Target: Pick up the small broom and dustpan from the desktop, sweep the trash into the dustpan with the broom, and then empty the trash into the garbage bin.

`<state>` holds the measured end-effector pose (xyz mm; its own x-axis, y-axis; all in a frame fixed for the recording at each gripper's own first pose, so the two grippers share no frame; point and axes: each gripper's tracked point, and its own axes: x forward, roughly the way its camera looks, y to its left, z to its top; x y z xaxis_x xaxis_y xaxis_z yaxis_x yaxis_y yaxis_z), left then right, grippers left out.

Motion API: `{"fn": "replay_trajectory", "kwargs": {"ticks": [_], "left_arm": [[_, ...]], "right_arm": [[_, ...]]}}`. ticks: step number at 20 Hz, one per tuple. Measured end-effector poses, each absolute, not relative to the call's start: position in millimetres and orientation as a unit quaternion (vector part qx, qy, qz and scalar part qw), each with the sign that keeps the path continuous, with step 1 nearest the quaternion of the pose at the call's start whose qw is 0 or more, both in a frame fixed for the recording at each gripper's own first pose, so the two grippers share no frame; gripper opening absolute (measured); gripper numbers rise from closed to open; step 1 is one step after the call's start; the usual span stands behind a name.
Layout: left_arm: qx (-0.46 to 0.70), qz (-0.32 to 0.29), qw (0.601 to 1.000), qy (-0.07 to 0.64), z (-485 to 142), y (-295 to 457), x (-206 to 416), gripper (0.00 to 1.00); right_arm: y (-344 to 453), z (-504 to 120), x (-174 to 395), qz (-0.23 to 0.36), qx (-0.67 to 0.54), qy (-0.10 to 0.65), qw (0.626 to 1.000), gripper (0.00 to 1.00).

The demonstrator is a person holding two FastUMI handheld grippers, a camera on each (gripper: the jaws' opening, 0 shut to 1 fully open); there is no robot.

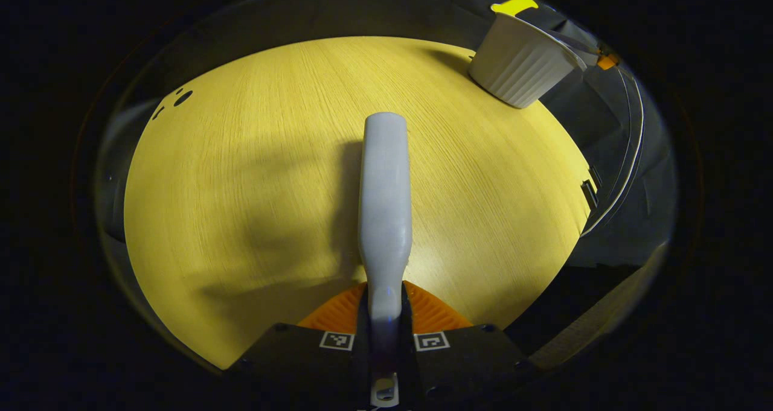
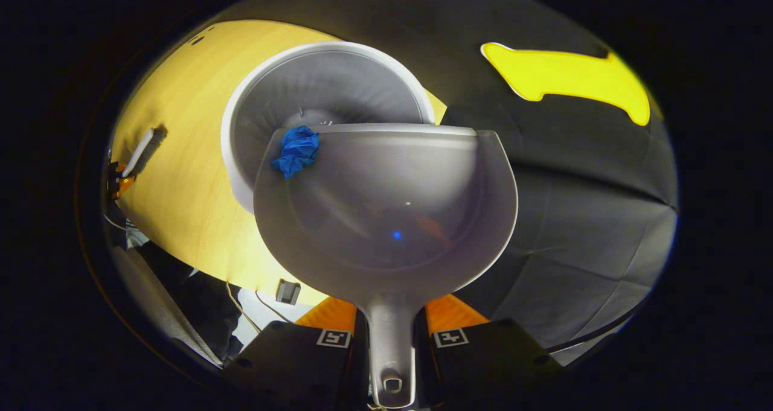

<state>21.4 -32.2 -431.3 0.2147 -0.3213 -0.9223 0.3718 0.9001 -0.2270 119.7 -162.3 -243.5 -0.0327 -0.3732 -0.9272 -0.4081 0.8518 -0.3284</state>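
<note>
The right claw [image 2: 391,338] clamps the smooth grey dustpan [image 2: 386,200] handle; crumpled blue trash [image 2: 296,150] sits at its lip over the ribbed white bin [image 2: 326,91]. The left claw [image 1: 384,329] grips the broom [image 1: 384,206] above the wood-grain surface [image 1: 241,187], its bristles hidden.

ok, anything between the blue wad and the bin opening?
Nothing. Right gripper view: the blue wad sits at the dustpan lip, directly over the open bin.

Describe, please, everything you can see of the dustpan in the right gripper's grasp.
The dustpan looks like smooth grey plastic: a rounded scoop with raised side walls and a narrow handle, clamped in the right gripper. It is held above the white garbage bin, its front edge over the opening. A crumpled blue scrap lies at its front left corner.
</note>
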Motion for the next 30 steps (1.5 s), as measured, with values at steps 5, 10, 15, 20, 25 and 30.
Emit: {"fn": "replay_trajectory", "kwargs": {"ticks": [5, 10, 15, 20, 25, 30], "left_arm": [[0.018, -0.217, 0.78, 0.587, -430.7, -28.5, 22.2, 0.22], [0.015, -0.211, 0.78, 0.589, -429.4, -24.0, 22.1, 0.22], [0.016, -0.207, 0.781, 0.589, -429.5, -21.8, 20.5, 0.22], [0.015, -0.2, 0.783, 0.589, -428.4, -18.3, 19.7, 0.22], [0.022, -0.194, 0.786, 0.587, -423.3, -15.7, 22.7, 0.22], [0.035, -0.189, 0.787, 0.587, -414.2, -11.3, 26.6, 0.22]], "right_arm": [[-160.0, -239.2, 129.6, 0.029, -0.308, 0.724, 0.617, 0.35], [-157.7, -239.7, 136.8, 0.038, -0.329, 0.719, 0.612, 0.35], [-161.9, -237.4, 133.0, 0.027, -0.322, 0.705, 0.631, 0.35], [-157.5, -248.0, 128.0, 0.0, -0.226, 0.662, 0.714, 0.35], [-146.7, -245.9, 118.3, -0.017, -0.145, 0.614, 0.776, 0.35], [-132.7, -221.8, 93.5, 0.001, -0.101, 0.568, 0.817, 0.35]]}}
